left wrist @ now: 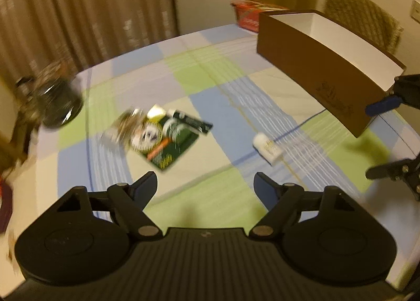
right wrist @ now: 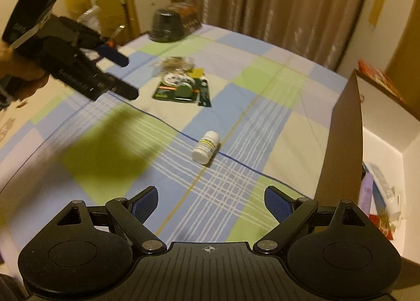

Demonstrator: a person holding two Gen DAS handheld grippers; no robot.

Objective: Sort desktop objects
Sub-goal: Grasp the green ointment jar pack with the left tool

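— Both tools, left tool [left wrist: 205, 187] and right tool [right wrist: 211, 202], we hold with fingers spread, gripping nothing.

— Where are our things?

— White pill bottle [right wrist: 205, 147] lies on its side on the checked desk [right wrist: 236, 106]; green package [left wrist: 168, 141] farther off; brown box [left wrist: 325, 64] to our right.

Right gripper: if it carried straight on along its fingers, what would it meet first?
Probably the white pill bottle lying on its side on the checked tablecloth. It sits almost centred ahead of the open right gripper, with only bare cloth between; depth is hard to judge.
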